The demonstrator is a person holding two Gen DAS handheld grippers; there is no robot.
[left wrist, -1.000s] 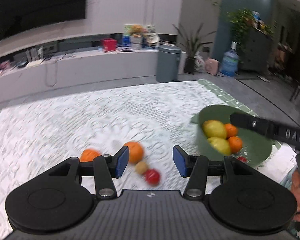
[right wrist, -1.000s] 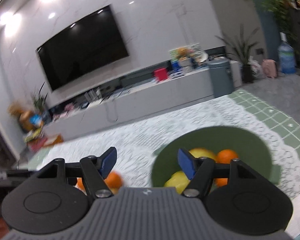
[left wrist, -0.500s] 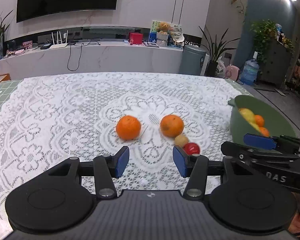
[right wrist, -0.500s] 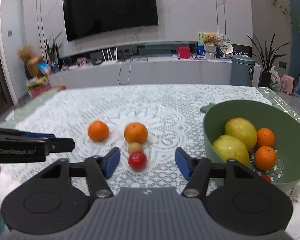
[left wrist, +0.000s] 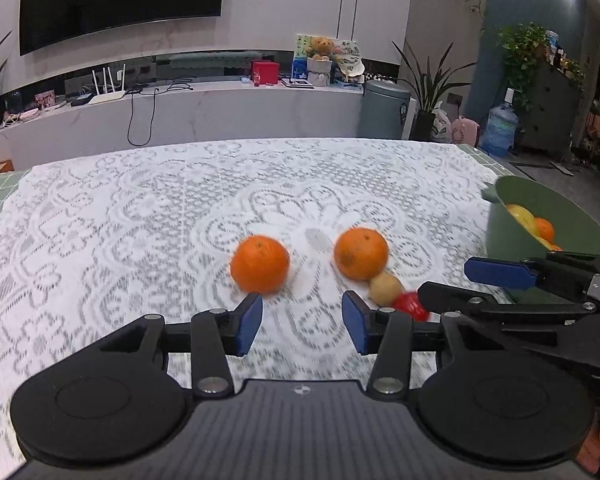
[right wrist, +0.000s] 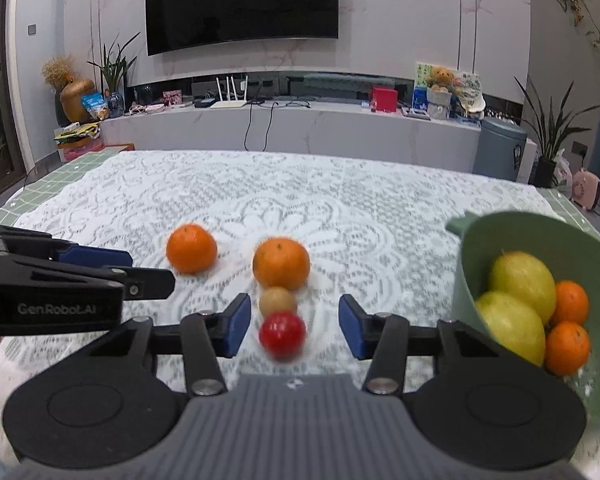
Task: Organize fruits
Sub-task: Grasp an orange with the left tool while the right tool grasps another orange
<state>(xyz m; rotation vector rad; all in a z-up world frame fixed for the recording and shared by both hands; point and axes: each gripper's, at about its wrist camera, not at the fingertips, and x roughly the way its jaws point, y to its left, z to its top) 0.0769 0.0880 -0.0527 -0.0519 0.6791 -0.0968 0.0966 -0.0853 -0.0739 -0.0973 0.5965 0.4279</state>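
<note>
Two oranges lie on the lace tablecloth, the left orange [left wrist: 260, 264] [right wrist: 191, 248] and the right orange [left wrist: 361, 254] [right wrist: 281, 263]. A small brown fruit [right wrist: 278, 300] [left wrist: 386, 289] and a small red fruit [right wrist: 282, 334] [left wrist: 412, 306] sit in a row nearer than the right orange. My right gripper [right wrist: 292, 326] [left wrist: 444, 282] has the red fruit between its closing jaws, pads apart from it. My left gripper [left wrist: 302, 320] [right wrist: 152, 268] is also closing, empty, just short of the left orange. A green bowl [right wrist: 466, 276] [left wrist: 508, 236] on the right holds two yellow fruits [right wrist: 520, 284] and two oranges [right wrist: 568, 344].
The white lace cloth [left wrist: 140, 220] covers a green-checked table with its far edge ahead. Beyond it stand a low TV cabinet [right wrist: 284, 128], a grey bin [left wrist: 384, 110] and potted plants. A person's hand [left wrist: 596, 440] holds the right gripper at the lower right.
Both grippers have come down and closer to the fruit, and both jaws have narrowed. The right wrist view has rolled level, and the red fruit now lies between the right jaws.
</note>
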